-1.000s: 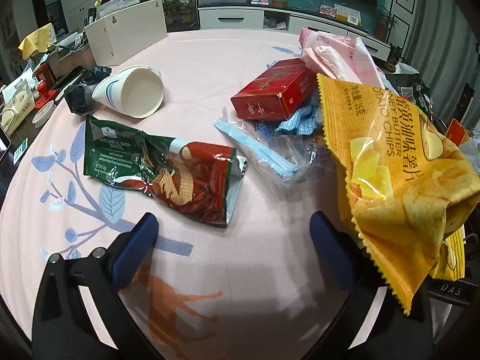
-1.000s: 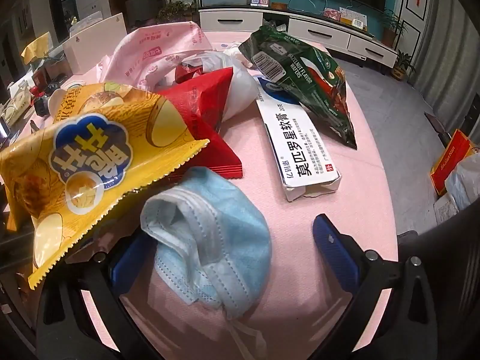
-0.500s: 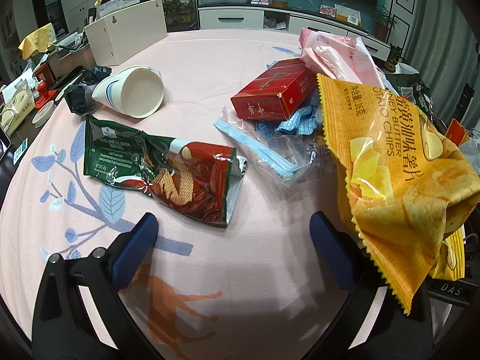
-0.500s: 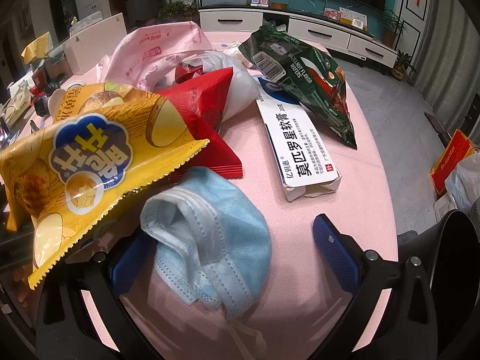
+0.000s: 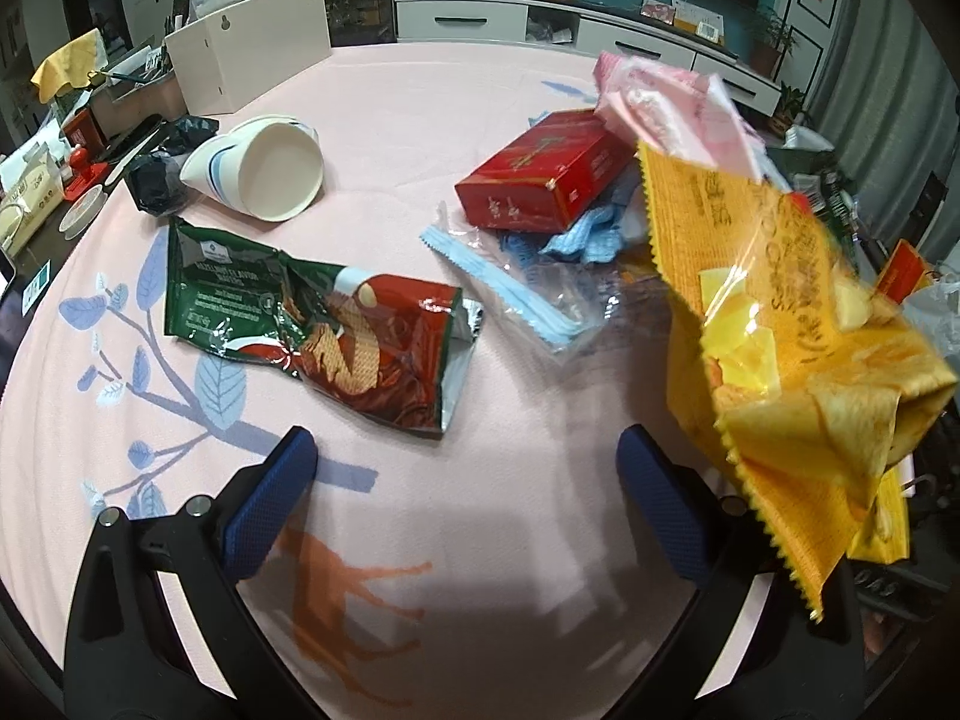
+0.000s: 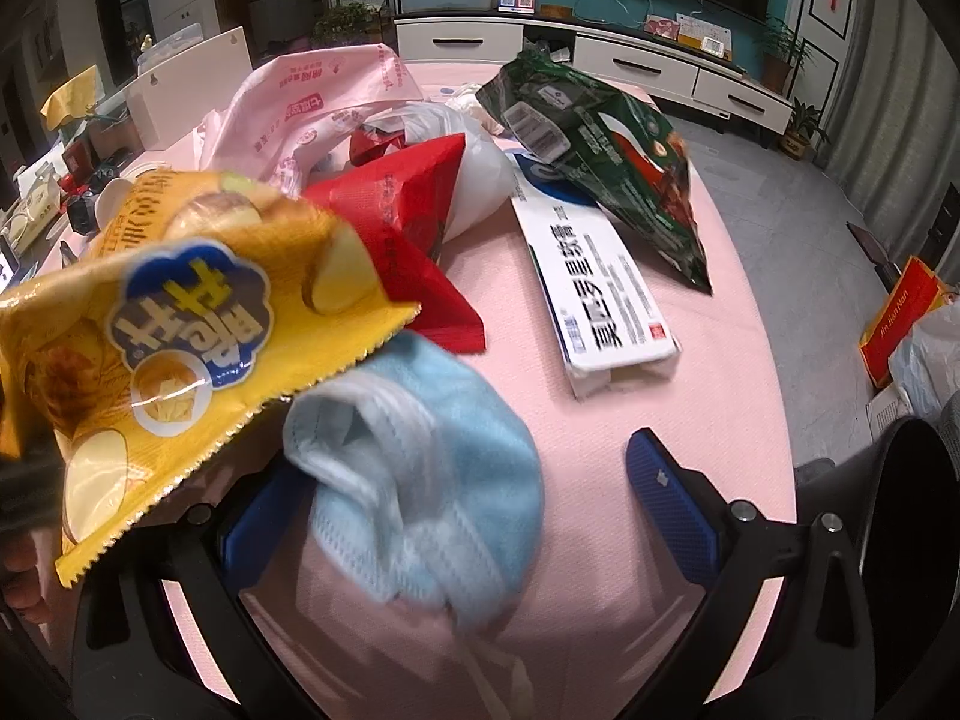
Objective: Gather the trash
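Round table (image 5: 420, 90) under pink tree-print cloth, trash strewn across it; living room beyond, TV cabinet (image 6: 648, 69) at back. Yellow chip bag (image 6: 198, 324) largest, raised off the cloth between both views; what holds it is not visible. Blue face mask (image 6: 420, 480) lies between parted fingers of right gripper (image 6: 474, 504), nothing clamped. Judgement: lower, centre on mask, close on bunched fabric. Left gripper (image 5: 465, 498) spread wide, empty, near green wafer wrapper (image 5: 312, 330); paper cup (image 5: 264, 171) tipped over beyond.
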